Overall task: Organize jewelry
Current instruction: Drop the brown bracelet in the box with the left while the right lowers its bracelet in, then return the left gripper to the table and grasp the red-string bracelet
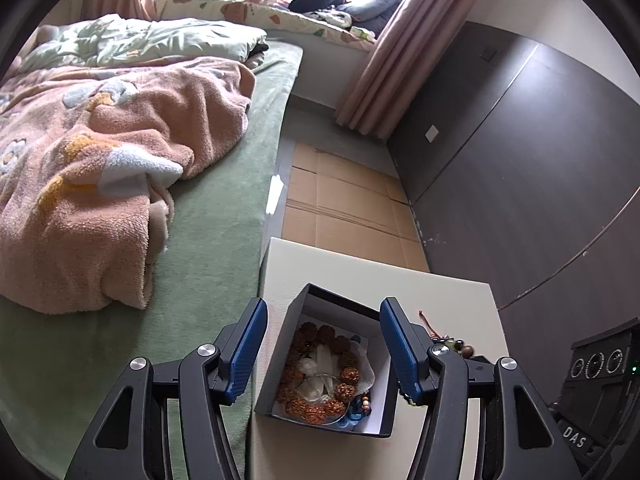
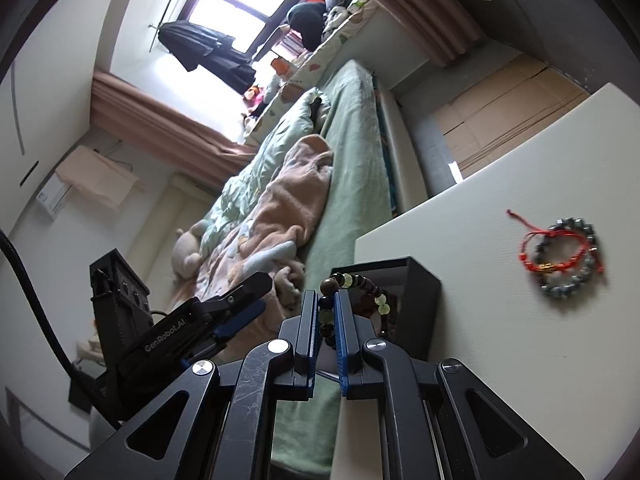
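Left wrist view, tabletop [image 1: 440, 292]: used as the sorting surface.
Box [image 1: 280, 372]: left uncovered for filling; bracelets already inside.
Left tongs [image 1: 324, 344]: held apart, empty, above the box.
Right tongs [image 2: 328, 316]: clamped on a beaded bracelet [image 2: 360, 284], likely box-bound.

At nine o'clock we see peach fleece blanket [image 1: 100, 184] rumpled on green bedsheet [image 1: 224, 240]; flattened cardboard [image 1: 344, 208] at twelve; pink curtain [image 1: 400, 52] at one; dark wardrobe doors [image 1: 520, 152] at two.

Left gripper [image 2: 240, 304] body: you can read "GenRobot.AI".
Black case [image 1: 600, 384] beside the box [image 1: 320, 364]: "DAS".
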`<act>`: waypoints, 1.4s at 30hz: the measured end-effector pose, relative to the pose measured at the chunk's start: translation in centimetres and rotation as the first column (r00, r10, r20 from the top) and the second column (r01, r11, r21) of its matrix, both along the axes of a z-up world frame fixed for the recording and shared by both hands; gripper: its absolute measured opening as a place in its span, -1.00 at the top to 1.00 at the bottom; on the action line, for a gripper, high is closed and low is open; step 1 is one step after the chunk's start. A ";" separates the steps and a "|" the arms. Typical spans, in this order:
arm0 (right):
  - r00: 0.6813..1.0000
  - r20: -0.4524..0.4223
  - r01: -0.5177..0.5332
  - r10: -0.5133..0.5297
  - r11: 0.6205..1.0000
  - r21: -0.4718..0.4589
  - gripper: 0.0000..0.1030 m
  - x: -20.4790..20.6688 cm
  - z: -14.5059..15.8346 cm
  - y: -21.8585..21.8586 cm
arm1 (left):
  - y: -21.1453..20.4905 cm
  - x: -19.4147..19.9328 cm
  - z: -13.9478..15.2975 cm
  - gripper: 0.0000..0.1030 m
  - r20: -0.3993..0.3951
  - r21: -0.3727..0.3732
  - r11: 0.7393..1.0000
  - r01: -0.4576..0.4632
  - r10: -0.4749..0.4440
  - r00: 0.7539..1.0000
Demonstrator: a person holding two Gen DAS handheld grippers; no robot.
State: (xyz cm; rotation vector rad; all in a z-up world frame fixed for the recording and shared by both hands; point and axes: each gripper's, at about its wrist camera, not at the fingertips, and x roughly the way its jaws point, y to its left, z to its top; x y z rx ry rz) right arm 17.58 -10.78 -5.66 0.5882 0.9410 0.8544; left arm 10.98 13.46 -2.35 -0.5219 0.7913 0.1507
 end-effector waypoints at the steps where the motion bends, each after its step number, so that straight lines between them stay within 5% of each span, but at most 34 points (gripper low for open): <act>1: 1.000 -0.001 -0.003 0.003 1.000 0.001 0.82 0.1 -0.1 0.3 | 0.1 0.0 0.0 -0.16 0.000 -0.001 1.000 -0.001 0.001 1.000; 6: 1.000 0.022 0.008 -0.007 1.000 -0.029 0.74 0.3 -0.3 1.8 | 0.5 -0.1 -0.1 -0.16 0.000 -0.015 1.000 -0.009 0.009 1.000; 8: 1.000 0.011 -0.021 0.021 0.998 -0.053 0.13 0.6 -0.8 2.6 | 0.6 -0.1 -0.1 -0.16 0.002 -0.017 1.000 -0.006 0.006 1.000; 29: 0.989 -0.018 0.146 -0.149 0.983 -0.116 0.11 0.8 0.0 -5.1 | -3.3 0.8 -0.2 -0.16 -0.007 0.028 0.997 0.070 -0.070 0.998; 42: 0.934 -0.151 0.296 -0.325 0.938 -0.182 0.11 2.3 -2.1 -11.8 | -9.0 3.3 -0.9 -0.16 -0.026 0.034 0.985 0.167 -0.166 0.986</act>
